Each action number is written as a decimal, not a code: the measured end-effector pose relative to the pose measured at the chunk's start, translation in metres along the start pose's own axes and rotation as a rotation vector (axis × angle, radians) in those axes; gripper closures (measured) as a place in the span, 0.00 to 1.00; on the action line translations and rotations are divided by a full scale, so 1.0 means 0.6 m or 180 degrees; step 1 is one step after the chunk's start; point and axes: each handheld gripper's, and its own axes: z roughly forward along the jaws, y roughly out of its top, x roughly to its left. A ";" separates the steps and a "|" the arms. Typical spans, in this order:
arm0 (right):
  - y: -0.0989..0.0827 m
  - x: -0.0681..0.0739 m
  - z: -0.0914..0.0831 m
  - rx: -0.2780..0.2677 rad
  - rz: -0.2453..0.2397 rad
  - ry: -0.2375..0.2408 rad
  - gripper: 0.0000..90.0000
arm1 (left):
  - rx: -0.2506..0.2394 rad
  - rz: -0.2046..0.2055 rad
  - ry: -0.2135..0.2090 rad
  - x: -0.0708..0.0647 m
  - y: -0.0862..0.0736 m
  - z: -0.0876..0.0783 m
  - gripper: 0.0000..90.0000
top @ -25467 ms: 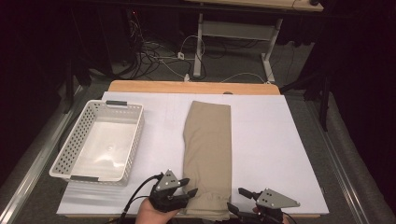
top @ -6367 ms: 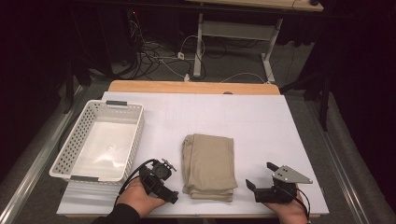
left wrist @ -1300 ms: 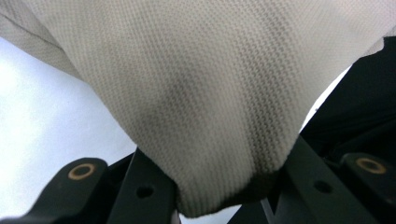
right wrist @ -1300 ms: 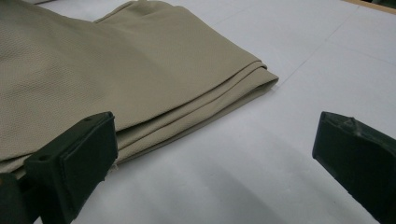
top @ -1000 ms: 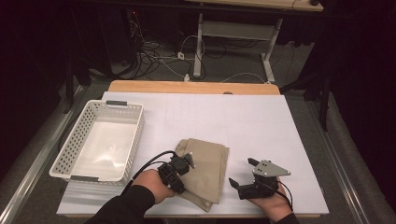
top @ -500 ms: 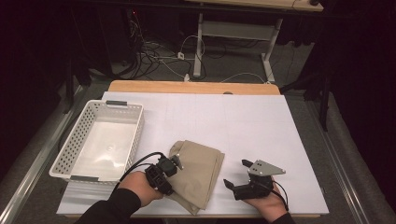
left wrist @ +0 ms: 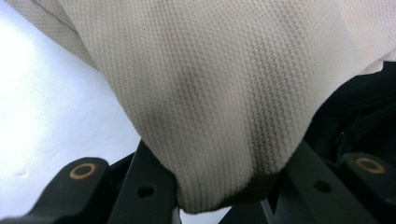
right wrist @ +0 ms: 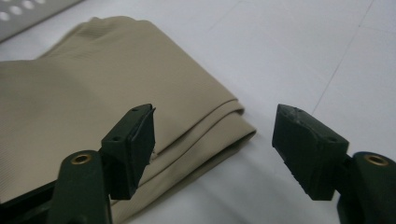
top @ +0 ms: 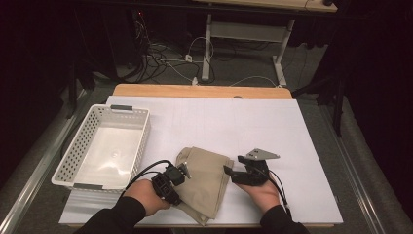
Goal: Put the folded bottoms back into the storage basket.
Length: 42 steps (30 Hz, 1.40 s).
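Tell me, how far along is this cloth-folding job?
The beige cloth already lies folded into a compact stack. The left gripper pinches its edge; the right gripper, its jaws just closing with nothing between them yet, approaches the opposite edge. The white basket probably awaits the cloth.

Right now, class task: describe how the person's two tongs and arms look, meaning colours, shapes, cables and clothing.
Both tongs are black, each with two blocky jaws and brass-coloured rivets at the jaw bases. The left tongs trail a black cable that loops over the white table. The right tongs carry a grey three-cornered plate on top and trail a black cable past the wrist. Both forearms wear dark long sleeves.
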 end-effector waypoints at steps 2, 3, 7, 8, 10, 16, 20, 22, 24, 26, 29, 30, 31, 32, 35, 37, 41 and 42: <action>0.003 -0.002 0.005 0.0041 0.0010 -0.0027 0.35 | -0.0008 0.0002 -0.0015 0.001 -0.001 0.000 0.82; 0.010 -0.007 0.017 0.0139 0.0027 -0.0086 0.34 | -0.0006 0.0008 -0.0022 0.003 -0.001 0.000 0.82; 0.010 -0.008 0.032 0.0315 0.0093 -0.0033 0.34 | -0.0005 -0.0002 -0.0027 0.003 0.000 0.001 0.82; 0.009 -0.007 0.033 0.0290 0.0075 -0.0040 0.35 | -0.0003 -0.0005 -0.0026 0.003 0.000 0.001 0.82; 0.008 0.001 0.035 0.0266 0.0055 0.0043 0.47 | -0.0003 -0.0006 -0.0023 0.003 0.000 0.001 0.82; 0.007 0.006 0.038 0.0258 0.0029 0.0164 0.67 | 0.0008 -0.0005 -0.0024 0.003 0.001 0.002 0.81; 0.005 0.007 0.037 0.0251 0.0021 0.0262 0.79 | 0.0011 -0.0012 -0.0031 0.004 0.001 0.003 0.82; 0.004 0.007 0.037 0.0242 0.0000 0.0321 0.84 | 0.0006 -0.0012 -0.0024 0.003 0.001 0.003 0.81; 0.004 0.009 0.036 0.0231 -0.0038 0.0326 0.89 | 0.0013 -0.0011 -0.0019 0.003 0.001 0.002 0.82; 0.004 0.010 0.036 0.0223 -0.0050 0.0321 0.90 | 0.0016 -0.0011 -0.0019 0.003 0.001 0.002 0.82; 0.003 0.013 0.035 0.0200 -0.0112 0.0293 0.92 | 0.0027 -0.0009 -0.0024 0.003 0.002 0.002 0.82; 0.003 0.015 0.033 0.0183 -0.0141 0.0291 0.93 | 0.0027 -0.0006 -0.0028 0.004 0.002 0.002 0.82; 0.003 0.015 0.033 0.0183 -0.0141 0.0291 0.93 | 0.0027 -0.0006 -0.0028 0.004 0.002 0.002 0.82; 0.003 0.016 0.033 0.0171 -0.0161 0.0286 0.93 | 0.0022 -0.0007 -0.0030 0.004 0.002 0.002 0.82; 0.003 0.017 0.032 0.0164 -0.0193 0.0278 0.93 | 0.0022 -0.0004 -0.0021 0.003 0.002 0.001 0.81; 0.002 0.017 0.030 0.0146 -0.0177 0.0235 0.88 | 0.0013 0.0000 -0.0022 0.003 0.002 0.002 0.81; 0.000 0.016 0.023 0.0140 -0.0142 0.0196 0.60 | 0.0023 0.0008 -0.0034 0.004 0.002 0.001 0.81; 0.002 0.015 0.021 0.0123 -0.0132 0.0194 0.55 | 0.0024 0.0005 -0.0039 0.005 0.002 0.001 0.81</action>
